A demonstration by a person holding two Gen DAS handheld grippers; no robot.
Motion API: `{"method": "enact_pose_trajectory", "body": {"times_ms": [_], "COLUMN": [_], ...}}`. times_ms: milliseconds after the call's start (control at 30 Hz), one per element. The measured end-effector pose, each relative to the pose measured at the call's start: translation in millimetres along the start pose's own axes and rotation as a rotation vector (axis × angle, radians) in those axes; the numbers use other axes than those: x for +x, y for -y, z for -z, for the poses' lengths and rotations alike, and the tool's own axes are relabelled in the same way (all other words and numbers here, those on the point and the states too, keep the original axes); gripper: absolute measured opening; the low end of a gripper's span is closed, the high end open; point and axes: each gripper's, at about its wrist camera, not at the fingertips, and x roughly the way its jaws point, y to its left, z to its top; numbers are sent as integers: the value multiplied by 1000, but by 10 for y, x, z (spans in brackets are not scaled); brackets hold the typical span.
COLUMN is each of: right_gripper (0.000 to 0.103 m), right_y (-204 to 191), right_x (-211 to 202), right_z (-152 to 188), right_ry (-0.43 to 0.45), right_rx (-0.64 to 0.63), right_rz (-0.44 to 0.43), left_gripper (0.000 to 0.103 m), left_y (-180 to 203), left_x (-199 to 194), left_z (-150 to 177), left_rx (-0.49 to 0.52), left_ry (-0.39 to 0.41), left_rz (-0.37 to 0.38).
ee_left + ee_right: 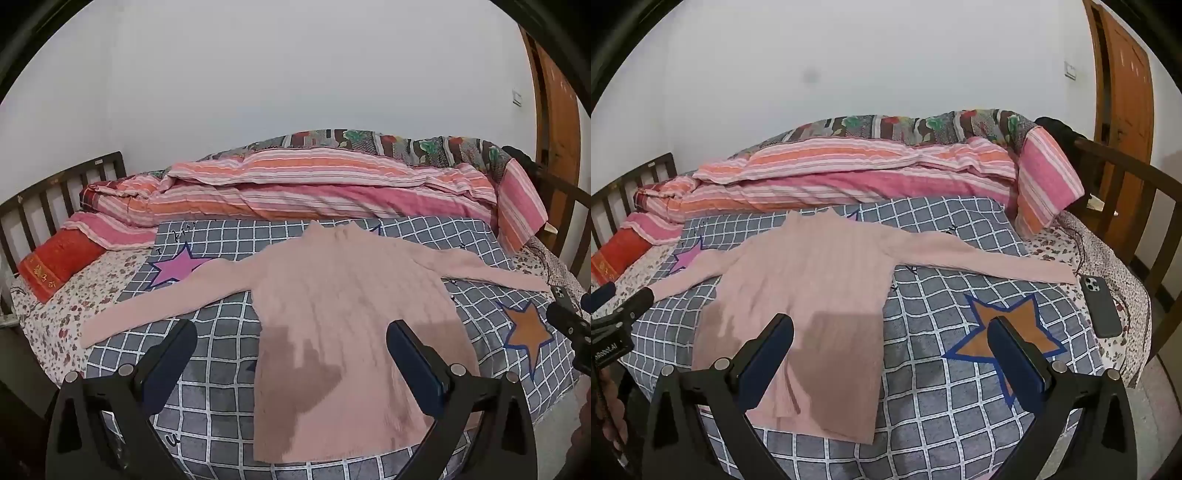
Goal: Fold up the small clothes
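— Pink ribbed knit, long sleeves: the small sweater (351, 332) is lying flat across the middle of the frame, collar toward the top, hem toward the bottom. Why is it spreading out like that?

— I'm judging it's laid out for folding. Both sleeves are stretching straight out to the sides, so every edge is reachable. It's resting on a grey checked blanket (221, 321) with stars, which is covering the near part of the bed and giving a smooth surface.

— And the grippers?

— The left gripper (291, 347) is hovering at the lower centre of its view, jaws spread wide and empty, straddling the sweater's lower left edge without touching it. The right gripper (890, 343) is hanging released too, nothing between its fingers, over the hem's right side.

— So nothing is folded?

— Not yet, as I'm reading it. A sleeve looks like the likely first grab.

— Anything in the way?

— A dark-cased phone (1100, 306) is lying at the right edge, just beside the right cuff. The striped quilt (849, 177) is bunching along the upper frame, well clear.
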Motion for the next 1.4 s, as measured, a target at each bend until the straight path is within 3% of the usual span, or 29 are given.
{"method": "enact_pose_trajectory", "body": {"times_ms": [533,1400], "right_gripper": [103,103], "right_y": [-61,-31], "right_x": [-13,18], "right_z": [-42,3], "right_ry": [0,-10], "right_rx": [-10,19], "right_rz": [-13,-34], "left_gripper": [103,103], "left_y": [-70,15], "left_x": [1,-69], "left_z": [1,-19], "left_rx": [-40,-8], "left_ry": [-8,11], "left_rz": [10,24]}}
